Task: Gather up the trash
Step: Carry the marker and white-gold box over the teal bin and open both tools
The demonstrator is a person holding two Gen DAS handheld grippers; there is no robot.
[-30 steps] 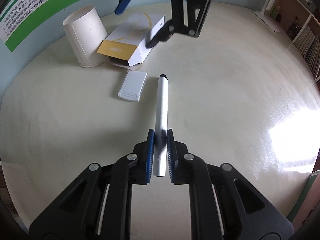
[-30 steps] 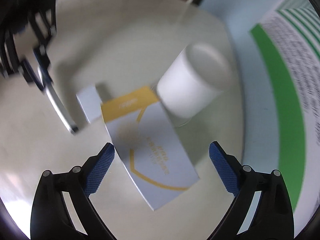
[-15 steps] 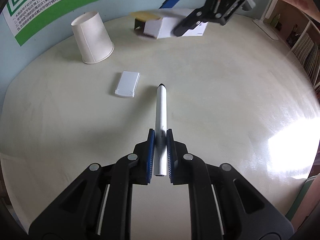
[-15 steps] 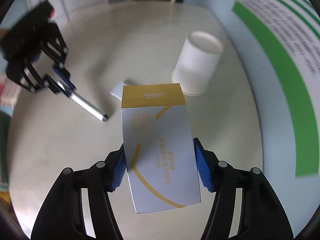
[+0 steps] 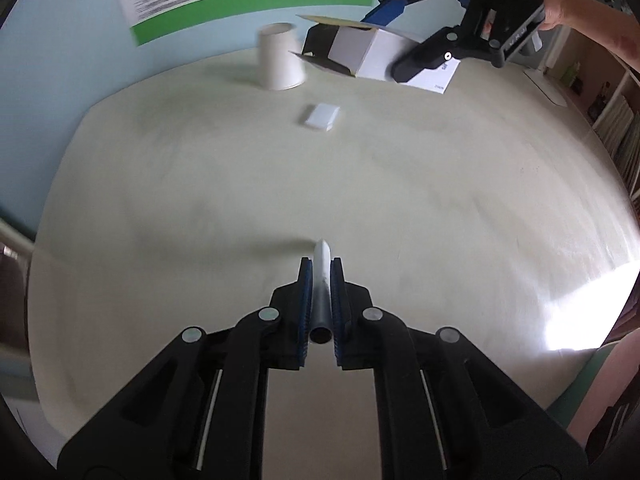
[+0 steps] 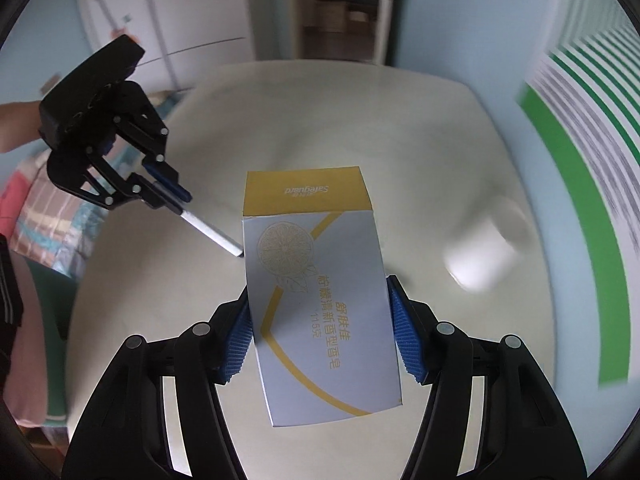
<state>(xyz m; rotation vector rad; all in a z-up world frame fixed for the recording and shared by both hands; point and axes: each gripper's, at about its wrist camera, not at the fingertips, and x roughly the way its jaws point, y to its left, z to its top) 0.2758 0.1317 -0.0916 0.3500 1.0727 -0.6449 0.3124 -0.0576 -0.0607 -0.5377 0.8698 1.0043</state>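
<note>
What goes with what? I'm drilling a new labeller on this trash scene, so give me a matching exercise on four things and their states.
Things:
1. pen
2. soap box
3. paper cup
4. white packet

States:
A. upside down on the table
B. in the right gripper
C. lying flat on the table
D. in the left gripper

Pairs: 1-D, 2-B, 3-A, 4-C
</note>
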